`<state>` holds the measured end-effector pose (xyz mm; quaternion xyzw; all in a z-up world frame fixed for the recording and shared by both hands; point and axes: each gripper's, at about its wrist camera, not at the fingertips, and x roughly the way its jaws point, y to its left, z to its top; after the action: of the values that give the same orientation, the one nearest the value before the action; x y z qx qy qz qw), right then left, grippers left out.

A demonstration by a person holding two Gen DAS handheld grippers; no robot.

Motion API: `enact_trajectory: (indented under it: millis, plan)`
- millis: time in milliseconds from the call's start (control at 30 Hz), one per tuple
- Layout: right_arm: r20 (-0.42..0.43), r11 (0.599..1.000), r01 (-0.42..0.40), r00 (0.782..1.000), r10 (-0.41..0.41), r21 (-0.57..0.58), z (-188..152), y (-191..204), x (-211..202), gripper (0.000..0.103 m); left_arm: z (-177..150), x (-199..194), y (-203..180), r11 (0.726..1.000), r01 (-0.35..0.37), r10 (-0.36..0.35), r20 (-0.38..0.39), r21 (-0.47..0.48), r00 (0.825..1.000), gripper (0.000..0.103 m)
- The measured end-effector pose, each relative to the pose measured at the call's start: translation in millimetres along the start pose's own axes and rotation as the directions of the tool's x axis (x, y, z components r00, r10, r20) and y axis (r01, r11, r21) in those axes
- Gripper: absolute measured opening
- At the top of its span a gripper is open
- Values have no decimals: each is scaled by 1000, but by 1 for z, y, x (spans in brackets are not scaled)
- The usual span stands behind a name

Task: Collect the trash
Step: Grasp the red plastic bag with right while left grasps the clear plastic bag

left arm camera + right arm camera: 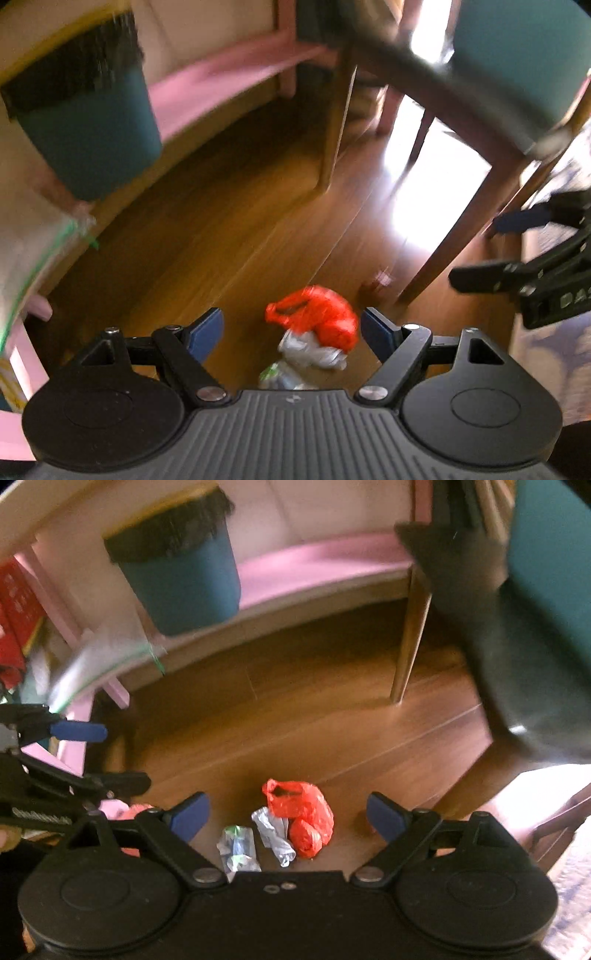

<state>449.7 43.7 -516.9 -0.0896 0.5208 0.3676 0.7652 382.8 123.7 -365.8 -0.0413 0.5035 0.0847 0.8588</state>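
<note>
Your left gripper (293, 328) and right gripper (288, 814) both hang w/ jaws wide, nothing btwn the pads. Red bag (301, 812) and clear wrappers (273, 834) lie on the wood floor (295, 720) below; blue bin (184, 572) stands well apart.

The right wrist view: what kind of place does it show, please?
Probably a room in a home, perhaps a dining area. It has a wooden floor, a lined blue trash bin, and wooden chair legs. A red plastic bag and clear wrappers lie on the floor.
</note>
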Motion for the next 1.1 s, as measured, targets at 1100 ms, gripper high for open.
enact_trajectory:
  millis: [1100]
  plan:
    - [-384,982,-13,919,86,188,-57,-62,333,82,-129,324,32,954,-58,-122,-557,-295,821,81]
